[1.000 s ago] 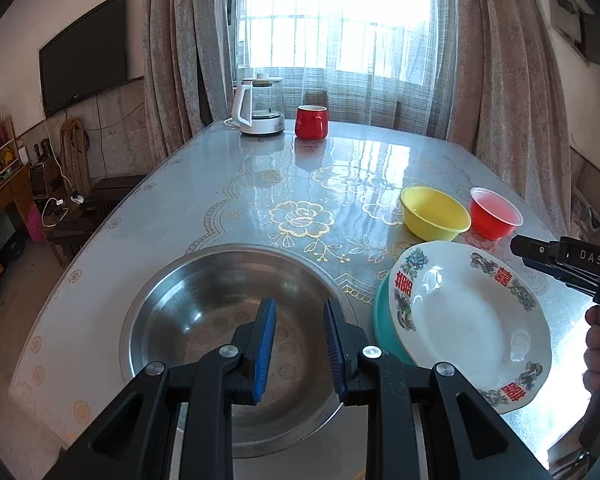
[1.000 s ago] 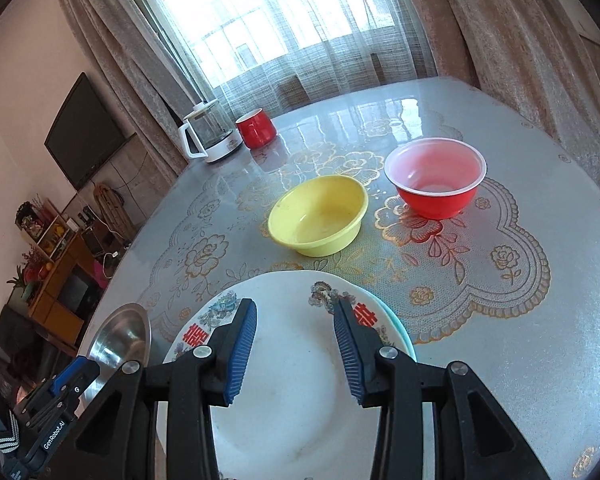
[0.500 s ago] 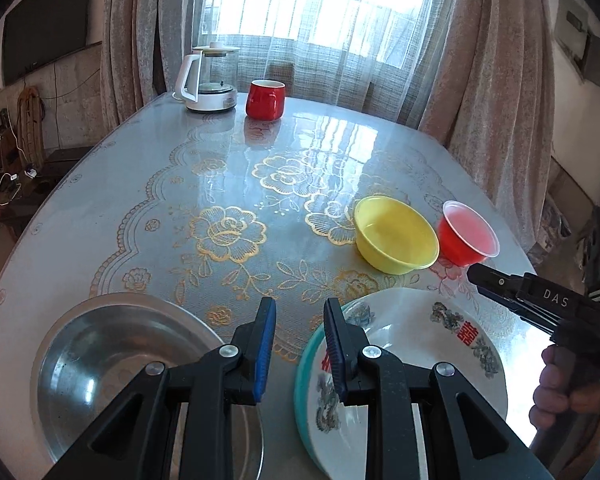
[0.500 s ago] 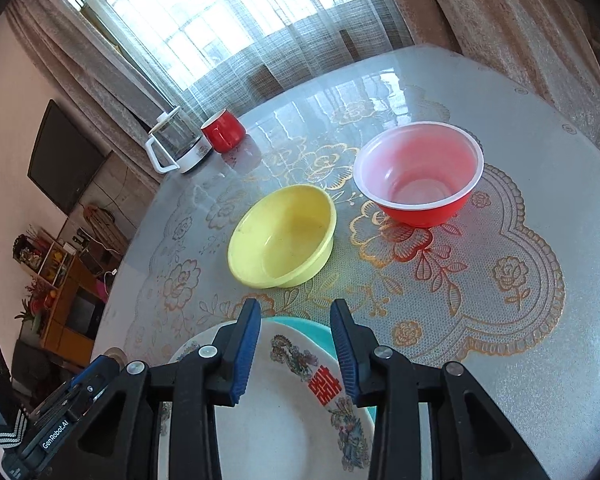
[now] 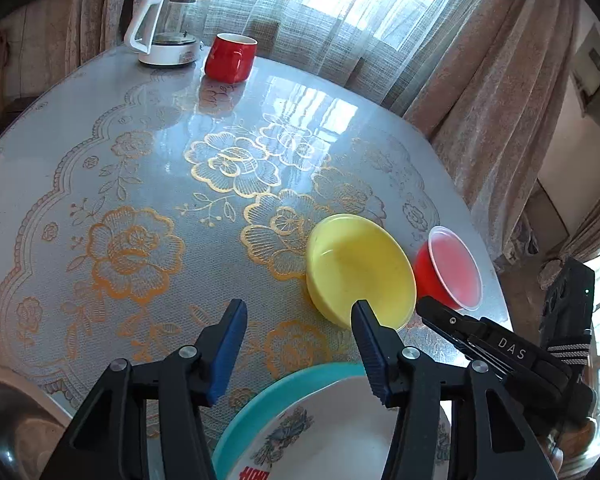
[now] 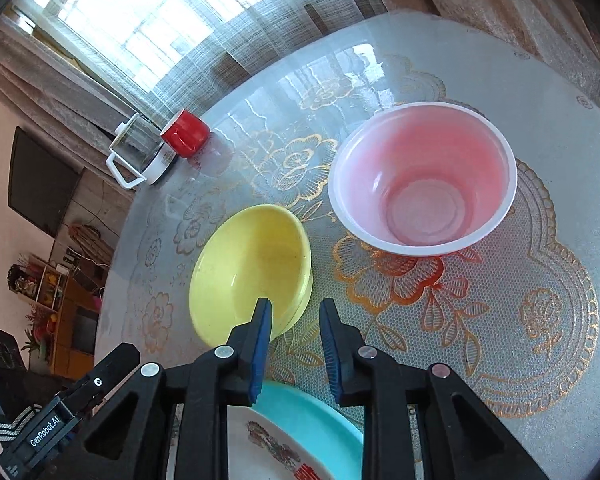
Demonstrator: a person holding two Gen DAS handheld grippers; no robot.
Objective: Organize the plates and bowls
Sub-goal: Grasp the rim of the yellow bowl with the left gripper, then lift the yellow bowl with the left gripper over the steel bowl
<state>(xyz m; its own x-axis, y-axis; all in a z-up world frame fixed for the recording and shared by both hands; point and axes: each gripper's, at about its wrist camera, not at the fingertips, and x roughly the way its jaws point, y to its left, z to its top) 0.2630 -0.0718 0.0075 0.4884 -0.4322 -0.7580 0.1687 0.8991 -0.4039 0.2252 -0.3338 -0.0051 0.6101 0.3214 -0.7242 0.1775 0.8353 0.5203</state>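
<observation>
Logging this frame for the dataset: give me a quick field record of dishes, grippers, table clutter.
yellow bowl: upright, empty, on table
red bowl: upright, empty, right of yellow bowl, apart from it
white plate: stacked on teal plate, near edge
steel basin: far left, partly cut off
left gripper: open, empty
right gripper: open, empty, near yellow bowl's rim
background: red mug, kettle

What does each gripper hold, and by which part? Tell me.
Nothing is held. The left gripper and right gripper are both open and empty, near the yellow bowl.
</observation>
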